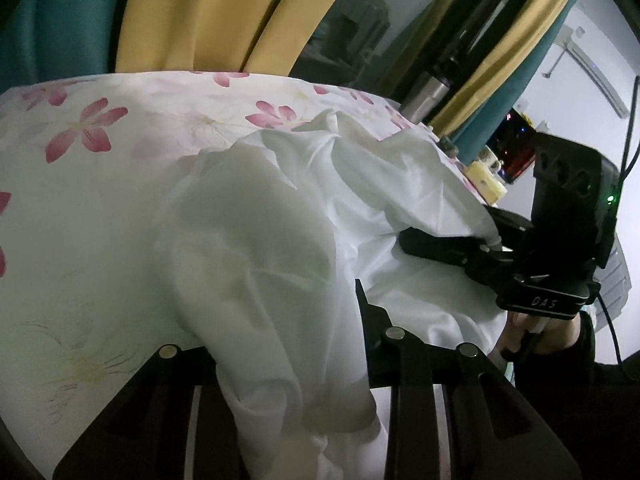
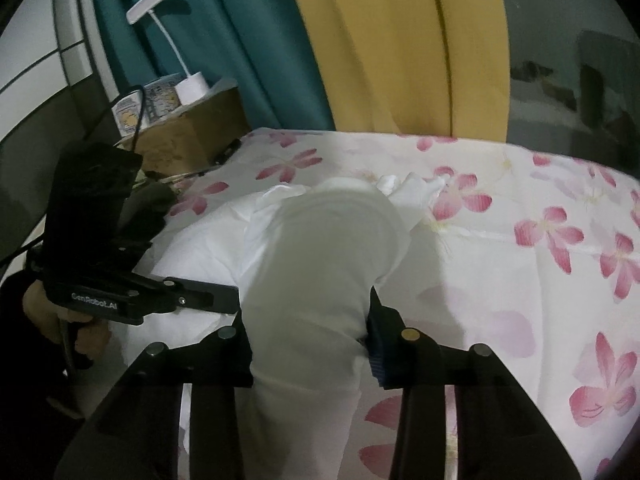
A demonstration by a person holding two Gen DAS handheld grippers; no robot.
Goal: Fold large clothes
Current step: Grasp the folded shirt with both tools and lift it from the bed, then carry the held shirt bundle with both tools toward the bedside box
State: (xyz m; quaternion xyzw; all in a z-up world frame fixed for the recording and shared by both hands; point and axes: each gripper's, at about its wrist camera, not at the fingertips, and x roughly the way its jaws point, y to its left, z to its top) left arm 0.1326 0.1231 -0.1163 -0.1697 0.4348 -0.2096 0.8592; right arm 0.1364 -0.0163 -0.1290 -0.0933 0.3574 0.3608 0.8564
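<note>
A large white garment (image 1: 280, 208) lies bunched on a bed with a pink-flowered sheet (image 1: 88, 128). My left gripper (image 1: 292, 344) is shut on a fold of the garment, which drapes over its fingers. My right gripper (image 2: 308, 320) is shut on another bunch of the same white garment (image 2: 320, 248). The right gripper (image 1: 448, 246) shows in the left wrist view, at the right, clamped on the cloth edge. The left gripper (image 2: 216, 298) shows in the right wrist view, at the left, beside the cloth.
Yellow (image 2: 392, 40) and teal (image 2: 224, 40) curtains hang behind the bed. A wooden bedside table (image 2: 192, 128) with a white lamp (image 2: 188, 76) and boxes stands at the left. The flowered sheet (image 2: 540, 240) spreads to the right.
</note>
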